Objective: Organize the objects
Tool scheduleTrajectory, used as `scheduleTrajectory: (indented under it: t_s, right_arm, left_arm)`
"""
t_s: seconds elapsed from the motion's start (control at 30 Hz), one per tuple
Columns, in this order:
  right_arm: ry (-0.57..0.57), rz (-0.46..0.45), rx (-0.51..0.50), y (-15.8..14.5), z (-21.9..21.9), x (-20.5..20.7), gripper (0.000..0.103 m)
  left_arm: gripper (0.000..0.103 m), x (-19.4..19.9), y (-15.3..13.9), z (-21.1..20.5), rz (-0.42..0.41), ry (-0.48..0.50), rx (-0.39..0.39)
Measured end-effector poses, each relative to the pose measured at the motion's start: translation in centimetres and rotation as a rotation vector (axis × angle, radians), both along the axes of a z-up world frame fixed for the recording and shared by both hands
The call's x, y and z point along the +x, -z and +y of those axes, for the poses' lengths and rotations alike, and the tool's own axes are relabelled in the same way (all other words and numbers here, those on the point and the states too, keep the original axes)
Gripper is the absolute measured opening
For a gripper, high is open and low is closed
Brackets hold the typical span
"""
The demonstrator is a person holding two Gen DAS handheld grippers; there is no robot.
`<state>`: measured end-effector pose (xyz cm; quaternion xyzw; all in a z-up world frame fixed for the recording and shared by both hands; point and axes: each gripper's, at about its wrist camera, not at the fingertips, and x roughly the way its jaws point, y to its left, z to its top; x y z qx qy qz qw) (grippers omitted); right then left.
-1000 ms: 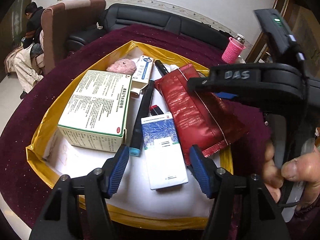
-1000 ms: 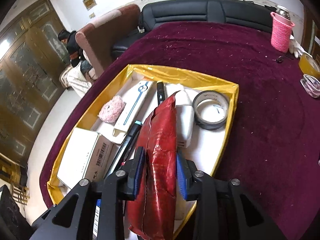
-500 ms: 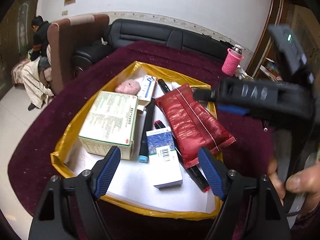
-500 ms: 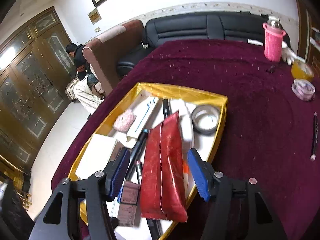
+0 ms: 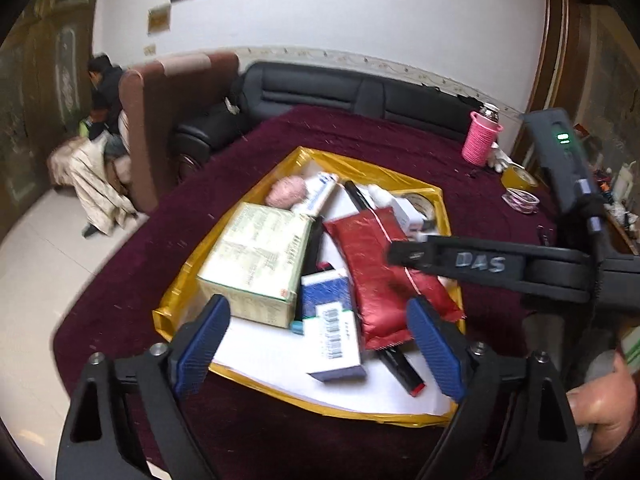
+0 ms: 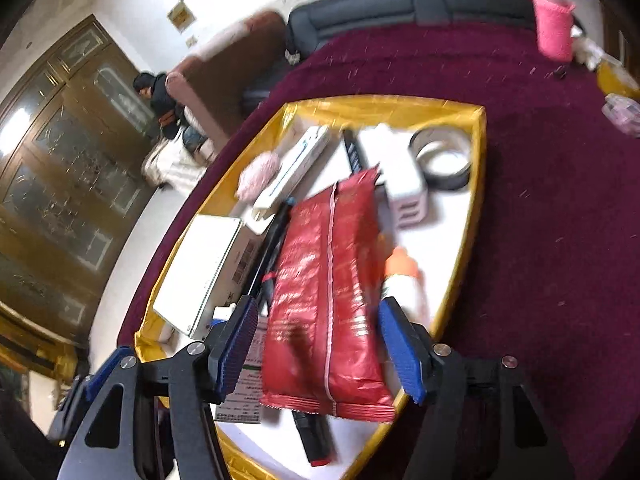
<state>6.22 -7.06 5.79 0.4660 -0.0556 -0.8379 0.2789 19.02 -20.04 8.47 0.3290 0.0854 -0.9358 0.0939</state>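
Your bench (image 5: 248, 436), draped in maroon cloth, fills the lower half of both views. On it at centre sits a gold-rimmed tray (image 5: 182, 280) with a white floor, gathering the loose items in one place. At the tray's left lies a pale green carton (image 5: 256, 264); at centre right a red foil pouch (image 6: 326, 292) lies lengthwise on top of a dark marker, probably just set down flat. Below centre, a small blue and white box (image 5: 330, 328) leans on its neighbours. Your left tool (image 5: 320, 344) stands wide and empty, its jaws having just been opening, the box framed between them. Your right tool (image 6: 320, 348) is spread past the pouch, jaws just opened; blur hides any contact, but the pads seem clear.
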Motion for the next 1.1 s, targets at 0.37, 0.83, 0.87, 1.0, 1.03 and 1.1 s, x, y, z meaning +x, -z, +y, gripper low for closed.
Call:
scheduleTrajectory:
  t_s: [0.37,0.83,0.87,1.0,1.03,1.1]
  right_arm:
    - [0.105,0.330,0.060,-4.3,3.8,5.0,0.086]
    - [0.239,0.764,0.165,-6.8,5.6,10.8,0.103]
    - [0.248,0.769,0.172,-6.6,5.8,10.8,0.103]
    - [0.263,0.693,0.182,-5.3,7.0,9.8,0.103]
    - [0.264,0.681,0.182,-4.9,7.2,9.7,0.103]
    - [0.265,0.669,0.192,-4.3,7.6,9.8,0.103]
  left_arm:
    - [0.103,4.8,-5.2,0.6,0.277,-0.085,-0.116]
    - [0.103,7.9,-7.4,2.5,0.362,-0.167,-0.201]
    - [0.103,7.7,-7.3,2.8,0.353,-0.149,-0.194]
    - [0.103,6.9,-6.6,4.0,0.302,-0.143,-0.236]
    - [0.103,6.7,-6.4,4.2,0.290,-0.147,-0.244]
    - [0.103,6.2,-5.9,4.4,0.255,-0.148,-0.242]
